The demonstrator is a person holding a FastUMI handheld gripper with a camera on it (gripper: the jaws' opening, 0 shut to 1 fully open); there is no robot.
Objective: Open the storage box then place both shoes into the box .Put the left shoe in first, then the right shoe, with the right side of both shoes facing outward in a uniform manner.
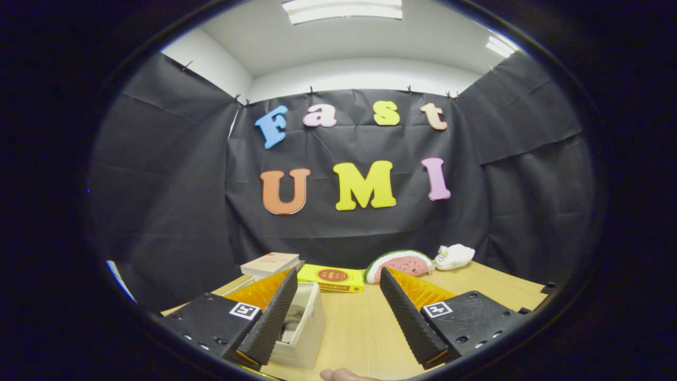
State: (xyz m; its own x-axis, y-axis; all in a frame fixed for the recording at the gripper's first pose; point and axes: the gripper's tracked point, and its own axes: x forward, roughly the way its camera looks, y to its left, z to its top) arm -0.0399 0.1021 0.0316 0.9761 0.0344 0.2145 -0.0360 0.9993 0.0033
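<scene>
Jaws wide apart — seemingly empty.

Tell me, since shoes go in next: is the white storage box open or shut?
Open: the storage box shows its inside, something dark lying in it. The tool is open, fingers apart, one over the box.

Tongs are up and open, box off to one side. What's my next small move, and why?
Probably tip the tongs down and swing them toward the white storage box. They stand open with only bare table between them, while the box sits behind one finger, its top looking open with something dark inside. I can't tell whether that is a shoe, so look before reaching.
</scene>
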